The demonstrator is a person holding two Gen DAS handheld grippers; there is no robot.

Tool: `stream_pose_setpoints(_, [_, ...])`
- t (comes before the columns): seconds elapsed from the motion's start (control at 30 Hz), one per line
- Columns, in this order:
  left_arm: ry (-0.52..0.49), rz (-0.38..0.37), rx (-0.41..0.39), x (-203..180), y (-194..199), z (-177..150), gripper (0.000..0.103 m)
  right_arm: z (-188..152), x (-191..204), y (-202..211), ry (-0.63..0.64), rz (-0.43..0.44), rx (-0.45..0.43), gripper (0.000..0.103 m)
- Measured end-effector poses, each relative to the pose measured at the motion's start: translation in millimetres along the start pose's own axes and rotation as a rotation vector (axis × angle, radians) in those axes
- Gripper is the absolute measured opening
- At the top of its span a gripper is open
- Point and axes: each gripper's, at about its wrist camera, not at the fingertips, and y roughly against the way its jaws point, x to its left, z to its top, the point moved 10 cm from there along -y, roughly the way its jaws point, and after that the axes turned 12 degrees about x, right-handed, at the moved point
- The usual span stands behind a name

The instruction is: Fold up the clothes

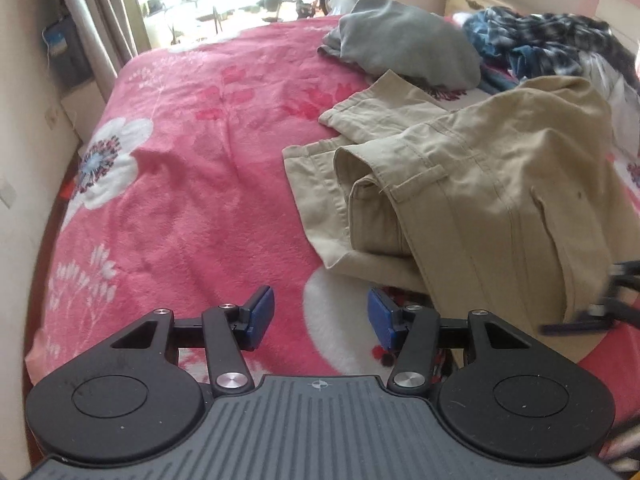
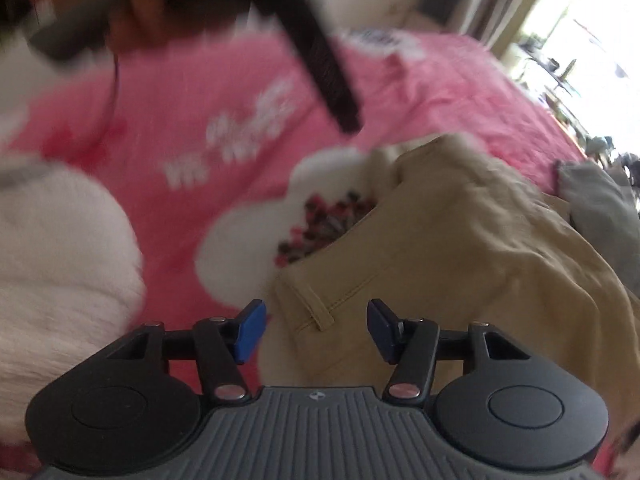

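Khaki trousers (image 1: 480, 184) lie folded over in a loose heap on the pink flowered blanket (image 1: 192, 152), to the right in the left wrist view. My left gripper (image 1: 321, 318) is open over bare blanket just left of the trousers' near edge, with nothing between its blue pads. In the blurred right wrist view the same trousers (image 2: 440, 240) fill the right half, a belt loop (image 2: 316, 308) showing near the waistband. My right gripper (image 2: 316, 330) is open above that waistband corner, pads apart and not pressing the cloth. It also shows as a dark blur (image 1: 592, 304) at the right edge.
A grey garment (image 1: 404, 40) lies beyond the trousers, and a blue-and-white checked pile (image 1: 540, 48) at the far right. A wall (image 1: 24, 120) and curtain run along the bed's left side. A person's white fuzzy sleeve (image 2: 52, 264) and a dark blurred shape (image 2: 324, 64) cross the right wrist view.
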Motion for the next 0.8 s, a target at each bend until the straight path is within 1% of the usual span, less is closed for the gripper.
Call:
stream_pose_setpoints(0.07, [-0.015,0.013,-0.002,1.4,-0.1,-2.8,0.052,-0.6,7.2,-22.8,0.061,-0.030,0.062,0.053])
stream_pose_setpoints(0.1, [-0.017,0.017,-0.003,2.2,-0.4,-3.4,0.052,-3.1,10.2,-28.5,0.088,-0.038,0.075,0.052])
stream_pose_setpoints(0.13, [-0.020,0.021,-0.004,3.0,-0.6,-4.0,0.052,-5.3,12.4,-32.1,0.113,-0.049,0.080,0.047])
stream_pose_setpoints(0.17, [-0.023,0.024,-0.006,3.6,-1.1,-4.2,0.052,-7.0,12.0,-31.4,0.129,-0.066,0.076,0.025])
stream_pose_setpoints(0.2, [-0.027,0.026,-0.010,4.1,-1.9,-4.0,0.052,-8.5,7.9,-28.6,0.121,-0.077,0.076,0.013])
stream_pose_setpoints(0.23, [-0.034,0.026,-0.014,4.2,-2.6,-3.6,0.052,-8.9,2.5,-21.6,0.088,-0.084,0.062,0.006])
stream_pose_setpoints(0.3, [-0.058,0.025,-0.027,2.3,-4.3,-1.8,0.052,-9.5,-16.7,1.6,-0.011,-0.118,0.007,0.004])
stream_pose_setpoints(0.37, [-0.094,0.028,-0.043,-2.0,-6.8,1.0,0.052,-13.5,-48.1,30.8,-0.134,-0.151,-0.057,0.004])
stream_pose_setpoints(0.43, [-0.132,0.028,-0.058,-7.6,-9.5,4.8,0.053,-21.2,-88.7,64.0,-0.278,-0.176,-0.134,0.004])
stream_pose_setpoints(0.5, [-0.162,0.013,-0.069,-15.7,-12.8,10.9,0.055,-32.7,-136.1,96.3,-0.433,-0.216,-0.211,0.004])
stream_pose_setpoints(0.57, [-0.187,-0.009,-0.082,-26.0,-15.9,19.0,0.058,-48.3,-185.7,119.9,-0.581,-0.252,-0.273,0.004])
stream_pose_setpoints(0.67, [-0.222,-0.031,-0.098,-43.8,-23.0,32.7,0.062,-75.2,-255.0,132.5,-0.757,-0.279,-0.326,0.004])
stream_pose_setpoints(0.73, [-0.238,-0.034,-0.100,-54.2,-30.6,41.0,0.065,-93.4,-287.6,129.9,-0.850,-0.285,-0.343,0.001])
stream_pose_setpoints(0.8, [-0.238,-0.040,-0.092,-60.9,-40.2,48.8,0.065,-112.7,-313.7,125.2,-0.939,-0.288,-0.358,0.000])
